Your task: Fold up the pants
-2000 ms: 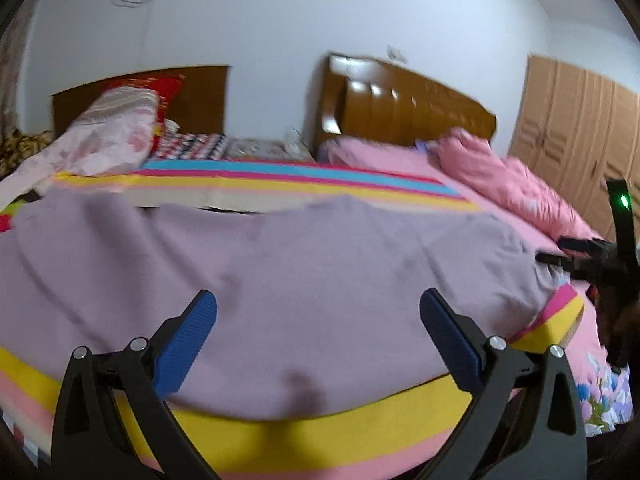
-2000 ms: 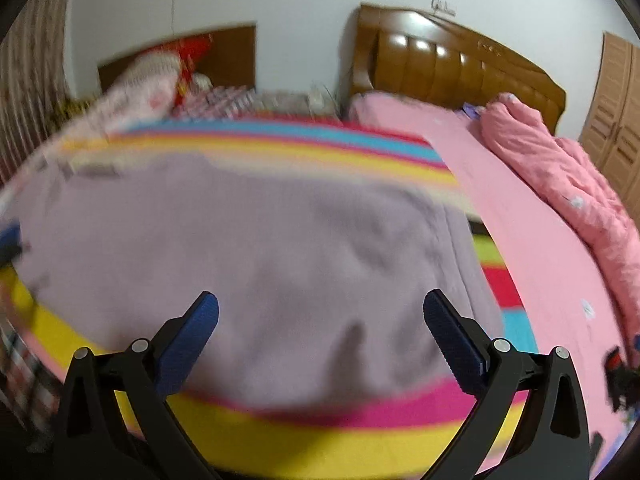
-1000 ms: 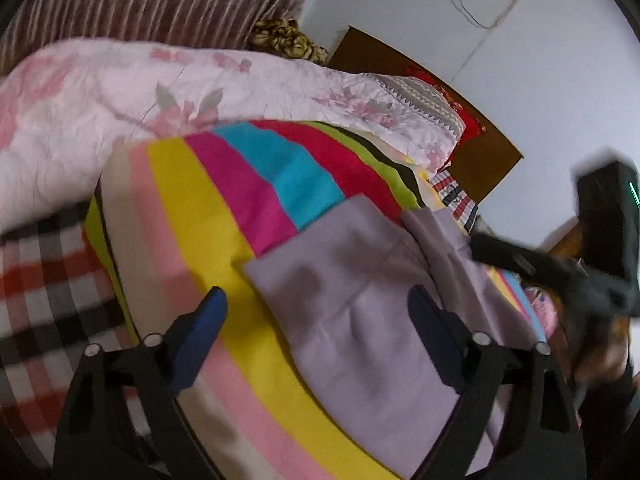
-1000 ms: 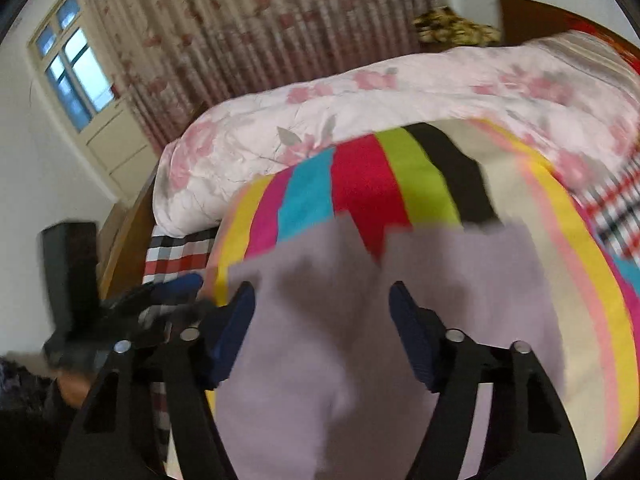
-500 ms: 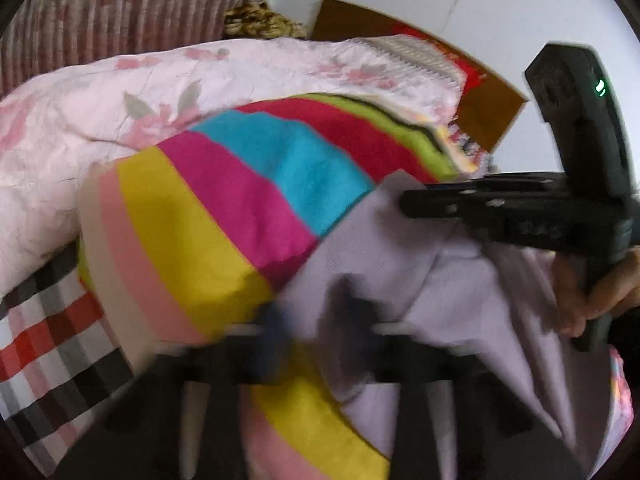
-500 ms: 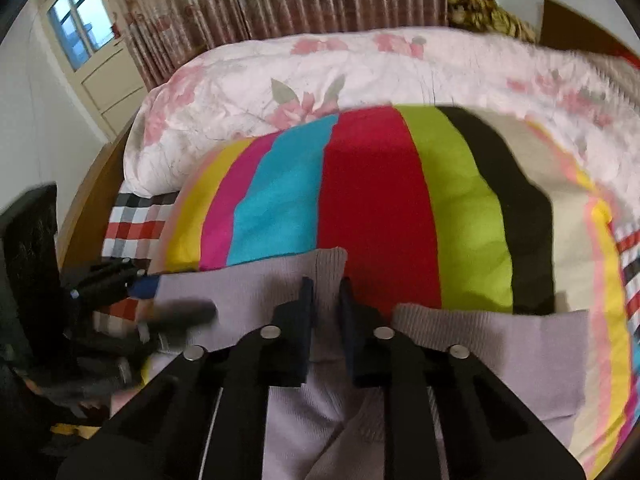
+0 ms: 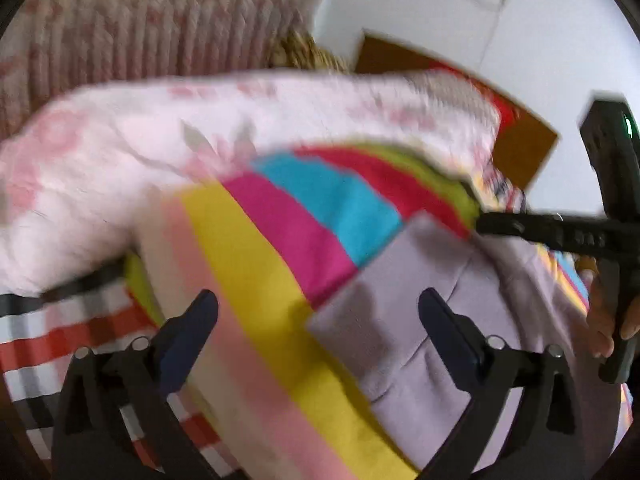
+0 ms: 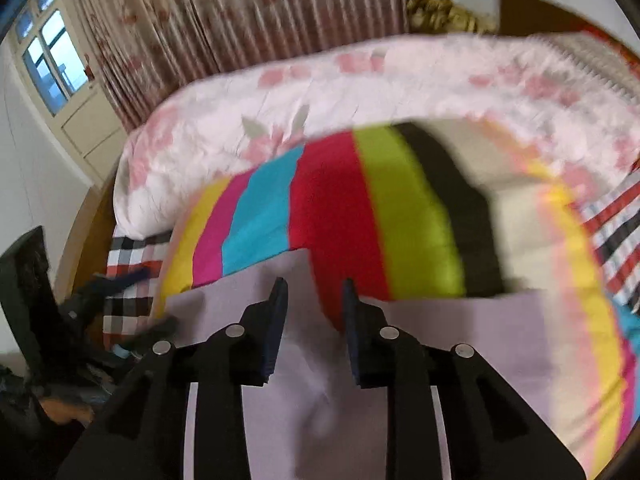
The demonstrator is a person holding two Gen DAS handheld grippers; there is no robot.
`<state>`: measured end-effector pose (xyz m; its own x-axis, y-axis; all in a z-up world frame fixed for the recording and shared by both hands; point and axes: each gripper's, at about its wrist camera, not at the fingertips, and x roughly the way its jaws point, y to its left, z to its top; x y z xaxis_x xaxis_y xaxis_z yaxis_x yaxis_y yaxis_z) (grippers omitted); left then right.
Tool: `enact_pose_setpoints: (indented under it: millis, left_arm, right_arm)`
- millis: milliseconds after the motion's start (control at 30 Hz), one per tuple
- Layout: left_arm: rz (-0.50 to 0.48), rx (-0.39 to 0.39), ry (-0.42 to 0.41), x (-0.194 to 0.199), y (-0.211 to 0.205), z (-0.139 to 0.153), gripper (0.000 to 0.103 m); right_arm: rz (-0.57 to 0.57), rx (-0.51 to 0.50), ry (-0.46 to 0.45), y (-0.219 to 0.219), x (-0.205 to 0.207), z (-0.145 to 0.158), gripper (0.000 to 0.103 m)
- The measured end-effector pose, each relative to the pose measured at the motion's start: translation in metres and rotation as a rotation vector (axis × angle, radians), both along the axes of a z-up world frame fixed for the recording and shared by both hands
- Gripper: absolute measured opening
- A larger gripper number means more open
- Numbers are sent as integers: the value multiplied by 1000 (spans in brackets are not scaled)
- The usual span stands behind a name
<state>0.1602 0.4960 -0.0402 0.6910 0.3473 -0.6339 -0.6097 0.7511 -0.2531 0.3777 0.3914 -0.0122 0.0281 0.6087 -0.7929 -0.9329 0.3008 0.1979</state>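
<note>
With the pants [image 7: 432, 320] lying lower right on the striped blanket [image 7: 256, 264], the left gripper [image 7: 318, 308] had just sprung wide and empty, the right gripper [image 8: 312, 300] had just parted slightly over a hem, so the released fold risked slumping open.

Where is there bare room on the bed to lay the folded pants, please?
The striped blanket lies bare between the pants and the floral quilt, and at its pink and yellow edge left of them. Both grippers crowd the pants' ends.
</note>
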Motion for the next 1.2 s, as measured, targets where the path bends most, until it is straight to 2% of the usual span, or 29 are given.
enact_pose_setpoints:
  millis: [33,67,100,133,167,200,267,400,433,467,500,533,567,633,700,733,800,933,967,1000,1033,1067,1100,1133,1167,1200]
  left_arm:
    - [-18,1,-24,-4,-5,5,100]
    - [-48,-6,-49,-8,-11,9,100]
    - [-78,-19,-66,-9,-19,11,100]
    - [-128,-46,-78,-8,-28,11,100]
    - [-183,-78,-82,-4,-37,9,100]
    - [-228,-105,-81,-1,-44,6,100]
    - [-283,-132,-52,5,-62,-3,100]
    - [-295,-123,-9,5,-81,-13,100]
    - [-297,-133,-13,2,-82,-14,100]
    - [-297,-140,-17,-1,-83,-13,100]
    - [-295,-143,-21,-4,-82,-12,100]
    - [-292,-148,-29,-8,-80,-11,100]
    - [-295,-160,-44,-12,-78,-9,100]
    - [-327,-221,-118,-14,-74,0,100]
    - [-381,-335,-229,-9,-62,8,100]
    - [-419,-432,-308,-1,-52,10,100]
    - [-474,-587,-396,26,-33,9,100]
    - [-522,-733,-379,84,-19,-3,97]
    - [-519,-765,-349,98,-18,-10,88]
    - [-491,-774,-299,110,-16,-19,68]
    - [-476,-776,-268,116,-15,-24,55]
    - [-476,-775,-241,123,-15,-30,33]
    - [-460,-762,-202,126,-16,-35,25]
    - [-447,-757,-198,125,-16,-37,22]
    - [-437,-749,-201,122,-17,-36,22]
    - [-428,-731,-200,118,-18,-34,27]
  right_arm:
    - [-8,14,-11,-15,1,7,32]
    - [-17,15,-17,-24,1,8,57]
    - [-33,16,-31,-36,0,8,67]
    - [-38,14,-41,-42,-2,7,84]
    - [-36,15,-61,-50,-7,4,85]
    - [-31,11,-87,-55,-13,1,84]
    - [-21,-23,-115,-56,-22,-7,75]
    - [-5,-116,-134,-43,-35,-28,71]
    - [-3,-136,-163,-42,-39,-32,63]
    - [-9,-158,-219,-41,-43,-36,49]
    - [-16,-146,-226,-44,-43,-34,38]
    - [-17,-126,-206,-47,-42,-30,16]
    - [-40,-88,-193,-53,-40,-22,12]
    - [-54,4,-177,-68,-40,-2,11]
    - [-43,65,-150,-78,-41,10,11]
    - [-25,97,-131,-83,-44,15,11]
    - [-8,106,-138,-83,-51,19,11]
    - [25,95,-124,-79,-62,12,11]
    - [36,96,-120,-78,-66,11,11]
    - [44,96,-113,-77,-68,9,11]
    - [46,88,-104,-76,-70,7,11]
    - [47,76,-99,-77,-70,6,11]
    - [52,60,-92,-77,-68,4,11]
    - [55,49,-85,-79,-65,4,12]
    - [48,50,-82,-84,-60,6,12]
    - [28,53,-78,-91,-50,8,12]
